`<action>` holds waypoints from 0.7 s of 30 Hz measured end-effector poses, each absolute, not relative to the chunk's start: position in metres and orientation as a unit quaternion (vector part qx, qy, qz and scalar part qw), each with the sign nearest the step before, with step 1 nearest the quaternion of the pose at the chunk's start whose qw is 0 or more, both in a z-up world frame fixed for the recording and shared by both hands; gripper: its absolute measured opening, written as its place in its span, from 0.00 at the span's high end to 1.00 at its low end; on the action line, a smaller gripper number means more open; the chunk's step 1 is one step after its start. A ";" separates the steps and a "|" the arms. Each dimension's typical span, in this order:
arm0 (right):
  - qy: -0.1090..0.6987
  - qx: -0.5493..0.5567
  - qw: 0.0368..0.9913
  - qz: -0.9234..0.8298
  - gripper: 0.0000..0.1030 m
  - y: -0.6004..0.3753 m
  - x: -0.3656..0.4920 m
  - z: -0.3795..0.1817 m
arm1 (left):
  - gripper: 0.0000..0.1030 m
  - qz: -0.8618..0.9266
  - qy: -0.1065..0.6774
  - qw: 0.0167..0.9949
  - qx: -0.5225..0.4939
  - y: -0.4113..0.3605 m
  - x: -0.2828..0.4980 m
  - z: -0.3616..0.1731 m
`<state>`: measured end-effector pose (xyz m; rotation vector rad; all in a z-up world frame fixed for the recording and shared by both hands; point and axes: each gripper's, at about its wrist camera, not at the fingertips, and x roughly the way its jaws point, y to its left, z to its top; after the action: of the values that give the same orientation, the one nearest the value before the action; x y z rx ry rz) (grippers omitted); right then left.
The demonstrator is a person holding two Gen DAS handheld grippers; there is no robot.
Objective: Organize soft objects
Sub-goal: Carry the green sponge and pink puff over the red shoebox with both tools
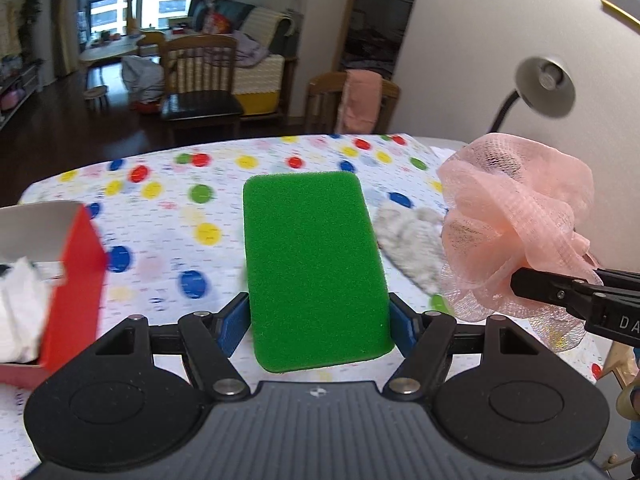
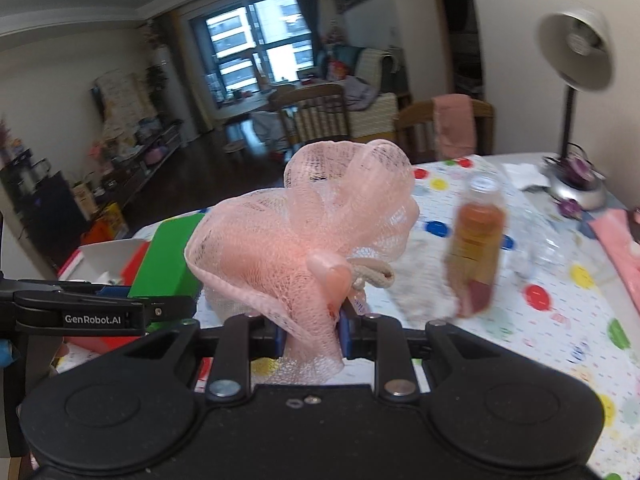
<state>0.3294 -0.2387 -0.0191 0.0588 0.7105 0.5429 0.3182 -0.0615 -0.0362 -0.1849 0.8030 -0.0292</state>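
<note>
My left gripper (image 1: pixel 318 322) is shut on a green sponge (image 1: pixel 314 268) and holds it above the polka-dot tablecloth (image 1: pixel 168 200). My right gripper (image 2: pixel 312 334) is shut on a pink mesh bath pouf (image 2: pixel 304 236), held in the air. In the left wrist view the pouf (image 1: pixel 516 224) hangs at the right, with the right gripper's black finger (image 1: pixel 560 288) under it. In the right wrist view the sponge (image 2: pixel 168 256) shows at the left. A red box (image 1: pixel 74 280) with white cloth (image 1: pixel 18 312) inside stands at the left. A grey fluffy cloth (image 1: pixel 412 240) lies on the table.
A bottle of amber liquid (image 2: pixel 478 244) stands on the table to the right of the pouf. A desk lamp (image 2: pixel 576 120) stands at the far right corner. Crumpled clear plastic (image 2: pixel 548 240) and a pink cloth (image 2: pixel 620 244) lie near it. Wooden chairs (image 1: pixel 200 80) stand beyond the table.
</note>
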 end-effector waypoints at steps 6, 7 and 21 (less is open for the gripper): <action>0.343 0.023 0.891 0.296 0.78 -0.187 0.323 -0.012 | 0.31 0.012 0.382 0.919 -0.093 -0.012 0.290 -0.023; 0.343 0.021 0.890 0.300 0.78 -0.177 0.321 -0.010 | 0.31 0.015 0.380 0.920 -0.094 -0.003 0.286 -0.021; 0.347 -0.002 0.869 0.354 0.78 -0.046 0.296 -0.005 | 0.31 0.057 0.373 0.919 -0.110 0.119 0.237 -0.013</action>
<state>0.2956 -0.0465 -0.0055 -0.0045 0.7257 0.7404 0.2374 0.1189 -0.0131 -0.2267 0.7671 0.1172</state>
